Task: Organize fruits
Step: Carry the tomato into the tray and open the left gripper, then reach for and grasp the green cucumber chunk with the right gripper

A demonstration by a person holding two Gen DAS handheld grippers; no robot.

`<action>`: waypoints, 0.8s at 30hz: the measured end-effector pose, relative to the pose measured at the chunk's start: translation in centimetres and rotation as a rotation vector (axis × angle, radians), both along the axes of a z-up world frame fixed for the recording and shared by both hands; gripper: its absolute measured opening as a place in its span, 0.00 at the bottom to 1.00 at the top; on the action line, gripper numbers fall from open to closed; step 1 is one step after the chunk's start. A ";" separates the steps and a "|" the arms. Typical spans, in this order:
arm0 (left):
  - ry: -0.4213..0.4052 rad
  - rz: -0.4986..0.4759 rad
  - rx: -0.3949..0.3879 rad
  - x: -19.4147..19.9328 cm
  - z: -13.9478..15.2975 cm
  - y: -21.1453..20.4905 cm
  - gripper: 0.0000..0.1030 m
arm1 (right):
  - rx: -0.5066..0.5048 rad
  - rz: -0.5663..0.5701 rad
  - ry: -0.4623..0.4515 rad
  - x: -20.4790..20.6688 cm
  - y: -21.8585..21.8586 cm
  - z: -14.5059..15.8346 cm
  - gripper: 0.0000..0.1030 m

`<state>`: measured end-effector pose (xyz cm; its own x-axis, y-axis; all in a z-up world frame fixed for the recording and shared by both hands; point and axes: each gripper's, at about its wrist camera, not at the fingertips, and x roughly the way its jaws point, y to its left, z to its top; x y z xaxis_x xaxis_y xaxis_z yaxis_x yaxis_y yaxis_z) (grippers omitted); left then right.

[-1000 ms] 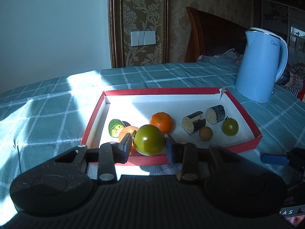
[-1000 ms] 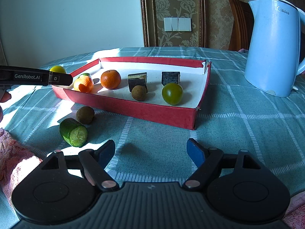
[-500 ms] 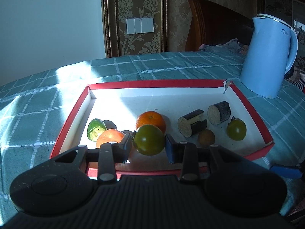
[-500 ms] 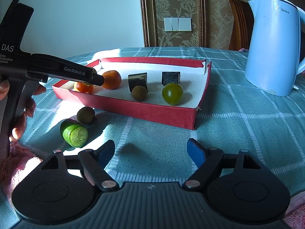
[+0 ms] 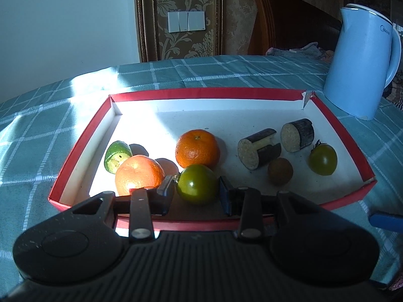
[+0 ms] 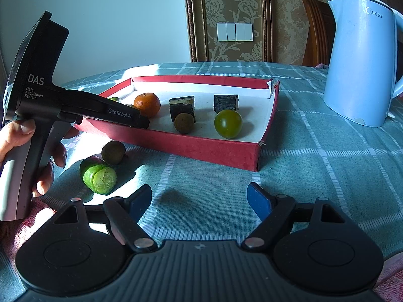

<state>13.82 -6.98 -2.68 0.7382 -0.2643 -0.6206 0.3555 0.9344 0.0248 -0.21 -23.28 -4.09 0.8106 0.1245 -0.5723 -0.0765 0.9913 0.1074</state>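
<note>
Tool tips [image 6: 144, 123] apparently hidden behind tray wall [image 6: 201, 148]

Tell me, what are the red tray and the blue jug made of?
The red tray looks like cardboard: matte red outside, plain white inside, with a torn corner. The blue jug seems smooth plastic with a soft sheen, though a coated metal body can't be ruled out.
</note>
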 end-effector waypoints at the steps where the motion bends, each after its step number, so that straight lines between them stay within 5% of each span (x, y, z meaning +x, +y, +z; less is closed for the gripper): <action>1: 0.001 0.005 0.000 0.0 0.0 0.0 0.35 | 0.000 0.000 0.000 0.0 0.0 0.0 0.81; 4: -0.017 0.025 0.006 -0.6 0.2 0.0 0.46 | 0.000 0.000 0.000 0.0 0.0 0.0 0.81; 6: -0.037 0.049 0.010 -1.1 0.4 0.1 0.72 | -0.001 0.000 0.000 0.0 0.0 0.0 0.81; 8: -0.072 0.079 0.013 -1.6 0.7 0.3 0.85 | -0.002 0.000 0.001 0.1 0.0 0.0 0.81; 24: -0.183 0.276 0.007 -7.8 3.0 5.8 0.92 | -0.006 0.001 0.002 0.1 0.1 -0.1 0.81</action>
<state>6.05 -1.22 0.35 0.8808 -0.0347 -0.4721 0.0775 0.9944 0.0716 -0.08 -23.18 -4.17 0.8096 0.1218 -0.5743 -0.0771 0.9918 0.1017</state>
